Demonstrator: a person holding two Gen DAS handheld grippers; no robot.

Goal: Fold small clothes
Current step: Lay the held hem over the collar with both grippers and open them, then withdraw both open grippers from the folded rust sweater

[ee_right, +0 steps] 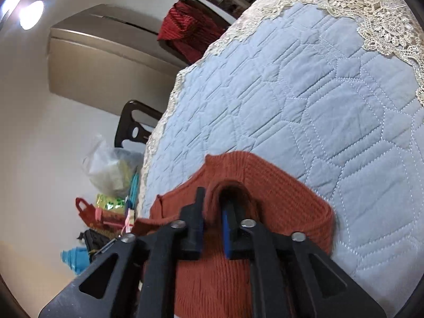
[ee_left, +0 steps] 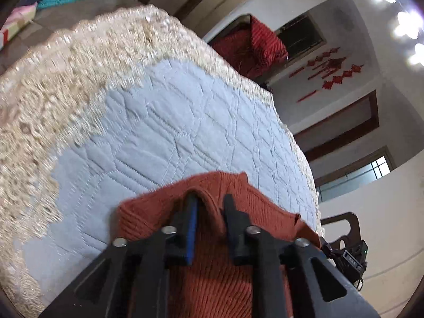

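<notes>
both claws were clamped on the same rust-orange knit garment point(ee_left: 212, 278), each pinching a fold of its edge between nearly closed jaws, so neither arm was nearer; they shared it. in the left wrist view the left gripper point(ee_left: 209, 201) bit a ridge of knit that rose toward 12 o'clock, with the rest of the cloth spreading toward 3 and 9 o'clock and draping back under the camera toward 6. in the right wrist view the right gripper point(ee_right: 214, 198) held a matching ridge, the garment's edge running from 9 o'clock across to 3. the garment's long axis seemed to lie between the two claws, and its far edge rested on or hung just above the pale blue quilted cover point(ee_right: 318, 106) of the table, which lay ahead at 12 o'clock with its lace trim point(ee_left: 66, 79) beyond. i judged the coming fold would carry the held edge forward over that cover. no brand, label or writing could be read
</notes>
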